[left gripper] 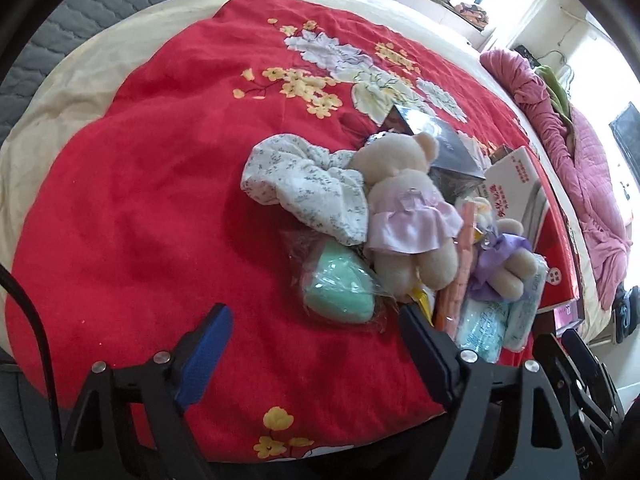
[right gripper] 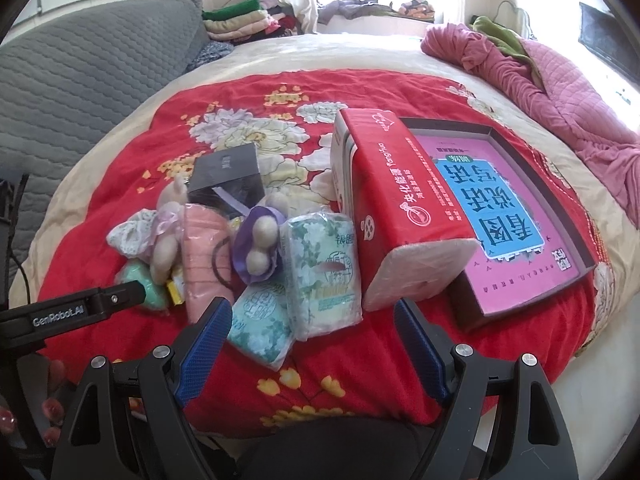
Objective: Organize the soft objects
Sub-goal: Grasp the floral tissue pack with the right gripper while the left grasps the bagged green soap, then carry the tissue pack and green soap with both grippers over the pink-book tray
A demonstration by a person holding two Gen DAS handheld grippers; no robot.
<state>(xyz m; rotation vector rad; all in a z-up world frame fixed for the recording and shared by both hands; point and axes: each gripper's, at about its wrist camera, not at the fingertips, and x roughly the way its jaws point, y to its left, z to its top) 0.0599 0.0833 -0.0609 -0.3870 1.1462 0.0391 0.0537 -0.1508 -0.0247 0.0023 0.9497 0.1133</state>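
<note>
A: Two plush bears in the pile. Big cream bear [left gripper: 404,204] in a pink dress lies on its back on the red floral blanket [left gripper: 140,200], head toward the far side. Small bear [left gripper: 508,256] with a purple ribbon is just beside it.

B: Other soft stuff?

A: White floral cloth [left gripper: 304,188] bunched against the big bear's shoulder, touching it. Mint green sponge in clear wrap [left gripper: 340,292] below the cloth, by the bear's legs. Folded pink towel [right gripper: 204,256] between the two bears. Two green-printed tissue packs [right gripper: 320,268] at the near edge of the pile, one leaning on the other.

B: Tongs?

A: Left tongs [left gripper: 316,336] apart, nothing between the blue pads, hovering above the sponge, right finger close by its wrap. Right tongs [right gripper: 312,328] apart too, nothing clamped, over the tissue packs.

B: Around the pile?

A: Dark grey box [right gripper: 226,176] behind the bears. Red carton [right gripper: 392,208] lying on its side, touching the taller tissue pack. Open tray with a pink book [right gripper: 508,216] right of the carton. All on the bed. Crumpled pink quilt [right gripper: 560,80] along the far right edge, grey quilted headboard [right gripper: 80,80] at left.
</note>
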